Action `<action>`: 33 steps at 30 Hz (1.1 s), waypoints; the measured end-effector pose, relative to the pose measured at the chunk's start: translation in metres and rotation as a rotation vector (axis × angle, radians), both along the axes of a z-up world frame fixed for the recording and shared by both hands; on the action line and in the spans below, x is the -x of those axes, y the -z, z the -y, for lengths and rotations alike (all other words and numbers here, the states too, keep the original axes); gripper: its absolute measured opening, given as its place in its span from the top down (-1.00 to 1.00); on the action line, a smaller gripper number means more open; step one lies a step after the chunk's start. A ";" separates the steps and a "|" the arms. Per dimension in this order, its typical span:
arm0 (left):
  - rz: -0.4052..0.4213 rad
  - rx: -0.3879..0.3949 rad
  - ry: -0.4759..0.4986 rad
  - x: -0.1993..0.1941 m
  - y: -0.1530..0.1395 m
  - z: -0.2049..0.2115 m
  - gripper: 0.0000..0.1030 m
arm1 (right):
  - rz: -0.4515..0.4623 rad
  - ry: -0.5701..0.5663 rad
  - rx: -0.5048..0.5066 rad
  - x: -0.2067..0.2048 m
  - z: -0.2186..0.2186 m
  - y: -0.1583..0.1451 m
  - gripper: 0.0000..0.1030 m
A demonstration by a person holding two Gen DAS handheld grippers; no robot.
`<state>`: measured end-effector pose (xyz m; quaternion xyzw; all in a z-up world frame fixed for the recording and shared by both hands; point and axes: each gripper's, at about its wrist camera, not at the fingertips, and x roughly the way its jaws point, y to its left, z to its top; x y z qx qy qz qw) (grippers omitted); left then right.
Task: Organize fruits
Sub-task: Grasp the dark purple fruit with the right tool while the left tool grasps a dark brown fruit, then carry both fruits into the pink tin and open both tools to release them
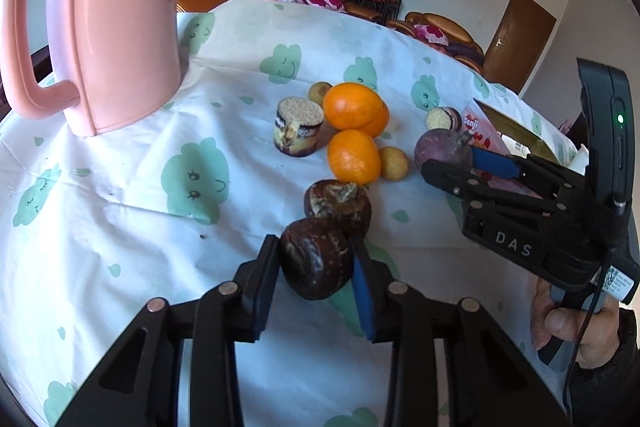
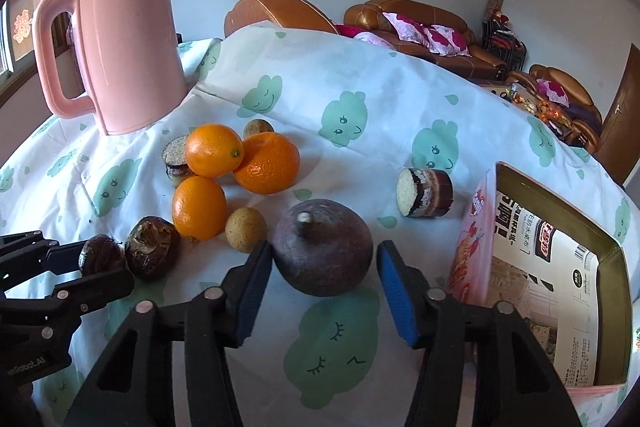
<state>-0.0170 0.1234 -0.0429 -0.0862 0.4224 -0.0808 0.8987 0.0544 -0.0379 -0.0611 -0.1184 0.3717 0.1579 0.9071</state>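
Observation:
My left gripper (image 1: 316, 259) is shut on a dark brown wrinkled fruit (image 1: 314, 263), also seen in the right wrist view (image 2: 100, 259). A second brown fruit (image 1: 340, 205) lies just beyond it. My right gripper (image 2: 324, 257) is open around a large purple round fruit (image 2: 322, 253), its left pad touching it, the right pad a little apart. Three oranges (image 2: 212, 151) (image 2: 268, 163) (image 2: 199, 207) and two small yellowish fruits (image 2: 245, 229) (image 2: 258, 127) lie behind. An open cardboard box (image 2: 560, 267) stands at the right.
A pink kettle (image 2: 120, 43) stands at the back left on the cloud-print tablecloth (image 2: 360, 99). Two small round layered cakes (image 2: 426, 193) (image 2: 176, 159) lie among the fruit. Sofas stand behind the table.

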 end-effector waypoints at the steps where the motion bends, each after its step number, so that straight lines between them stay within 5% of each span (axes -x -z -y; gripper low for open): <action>1: 0.008 -0.005 -0.012 0.001 -0.001 -0.002 0.30 | 0.007 0.000 0.012 0.003 -0.001 0.001 -0.04; 6: 0.126 -0.080 -0.075 0.018 -0.024 0.002 0.30 | 0.045 -0.017 -0.090 0.016 0.015 -0.015 -0.04; 13: 0.255 -0.067 -0.022 0.011 -0.062 0.035 0.30 | 0.189 0.068 -0.201 0.039 0.073 -0.063 -0.04; 17: 0.268 -0.026 0.048 -0.005 -0.068 0.069 0.30 | 0.222 0.173 -0.197 0.043 0.122 -0.065 -0.04; 25: 0.275 -0.001 0.191 -0.033 -0.071 0.156 0.30 | 0.138 0.310 -0.219 0.032 0.203 -0.048 -0.04; 33: 0.193 0.007 0.285 -0.061 -0.054 0.224 0.30 | 0.101 0.312 -0.198 0.029 0.216 -0.038 -0.04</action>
